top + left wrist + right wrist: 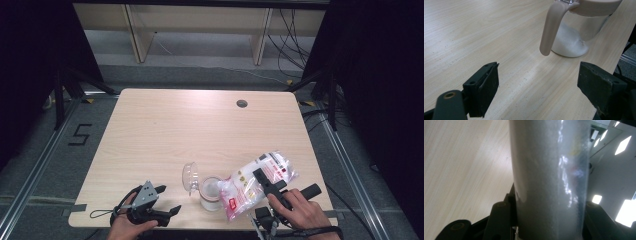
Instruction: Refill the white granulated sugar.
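Observation:
A clear plastic bag of white granules [245, 189] with red print hangs tilted, its lower end over a clear jar [210, 195]. My right gripper [267, 182] is shut on the bag's middle; in the right gripper view the bag [549, 170] sits squeezed between both black jaws. The jar holds a layer of white granules, and its clear lid [190, 176] stands flipped open on the left. In the left gripper view the jar [576, 37] with its beige handle [551, 27] stands just ahead. My left gripper [169, 199] [541, 85] lies low by the table's front edge, open, with nothing between its jaws.
The light wooden table [165, 130] has a round cable hole [242, 103] at the back right. The jar stands close to the front edge. Dark tripod legs flank the table, and a "5" mark [80, 134] is on the floor at left.

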